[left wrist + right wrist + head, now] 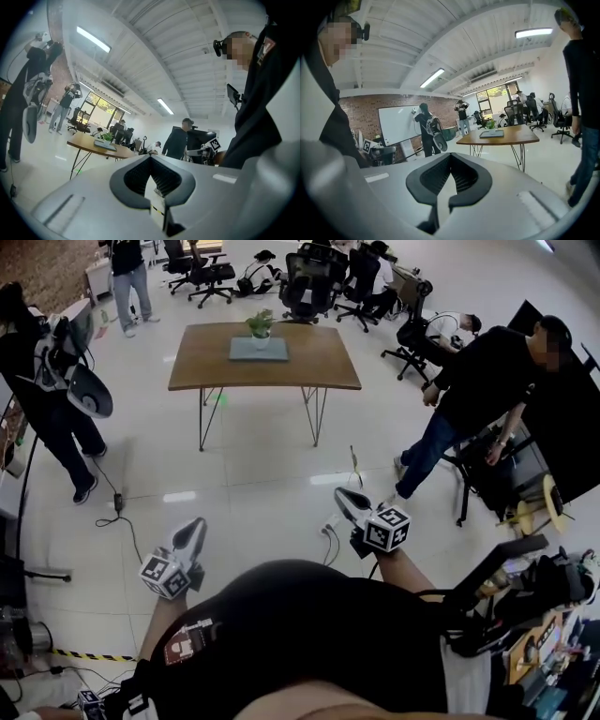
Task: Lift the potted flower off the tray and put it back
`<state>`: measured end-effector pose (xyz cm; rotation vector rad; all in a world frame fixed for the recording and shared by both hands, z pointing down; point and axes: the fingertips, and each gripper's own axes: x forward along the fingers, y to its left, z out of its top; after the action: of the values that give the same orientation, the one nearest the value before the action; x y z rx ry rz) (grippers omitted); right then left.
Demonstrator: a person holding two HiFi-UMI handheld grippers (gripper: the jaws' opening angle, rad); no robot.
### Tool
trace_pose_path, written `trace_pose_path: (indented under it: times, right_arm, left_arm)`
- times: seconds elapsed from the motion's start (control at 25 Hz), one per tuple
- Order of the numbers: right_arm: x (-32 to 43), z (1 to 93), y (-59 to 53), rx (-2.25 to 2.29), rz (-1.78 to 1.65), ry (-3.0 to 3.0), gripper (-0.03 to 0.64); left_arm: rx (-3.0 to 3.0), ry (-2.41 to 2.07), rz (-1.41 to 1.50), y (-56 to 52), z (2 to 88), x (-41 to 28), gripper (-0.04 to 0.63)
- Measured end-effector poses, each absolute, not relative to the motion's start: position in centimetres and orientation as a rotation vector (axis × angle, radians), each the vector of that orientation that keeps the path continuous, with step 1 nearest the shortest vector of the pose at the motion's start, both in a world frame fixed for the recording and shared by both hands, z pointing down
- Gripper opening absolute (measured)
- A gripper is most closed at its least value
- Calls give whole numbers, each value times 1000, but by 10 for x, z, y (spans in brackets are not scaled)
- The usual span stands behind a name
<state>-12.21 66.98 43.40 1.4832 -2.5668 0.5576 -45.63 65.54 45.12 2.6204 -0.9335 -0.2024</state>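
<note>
**Position.** You stand well back from the work. The potted flower (pixel 261 330) sits upright on the grey tray (pixel 246 352), which lies flat near the far edge of the wooden table (pixel 319 362). Open floor (pixel 253 474) separates you from that table. Neither gripper is anywhere near the plant.

**Grippers.** The left gripper (pixel 196 525) and the right gripper (pixel 344 497) are both held in front of your body. Each gripper's own view shows its ribbed pads brought together with nothing between them. Both are empty.

**Task status.** Judged not started: the plant is on its tray and untouched.

**Handling assessment.**
- The plant is small, with a pale pot (pixel 262 341) and green foliage (pixel 260 322) above it. From here it is too small to tell the pot's material.
- Expect a light load, somewhat top-heavy, with a smooth, hard wall that may slip under the pads.
- The leaves are soft and will not bear a grip.
- Take hold across the pot's wall, below its rim, with the jaws level.
- Close gently and lift straight up so that it does not tip.
- The tray looks thin and may slide if the pot drags on it.

**Hazards.** People (pixel 469 399) and office chairs (pixel 309 282) stand around the table.
</note>
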Motion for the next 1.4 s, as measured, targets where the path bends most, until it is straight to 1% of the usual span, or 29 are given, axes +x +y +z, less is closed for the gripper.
trace_pose_path:
  times: [0.2,0.48,0.76,1.04,1.4]
  right_arm:
    - [-114,445,651,1519,598,-2532,14]
    - [-69,464,589,1455,626,-2587,14]
    - [-12,468,488,1280,545,-2668,14]
    - [45,473,428,1254,523,-2680,14]
    - [68,499,385,1327,581,-2603,14]
  left_arm:
    - [2601,-877,-174,634,461,-444,0]
    - [2625,-947,-122,590,458,-401,0]
    - [2541,-1108,-139,525,451,-334,0]
    - [2529,-1130,-119,465,440,-275,0]
    - [2556,-1014,-94,391,464,-254,0]
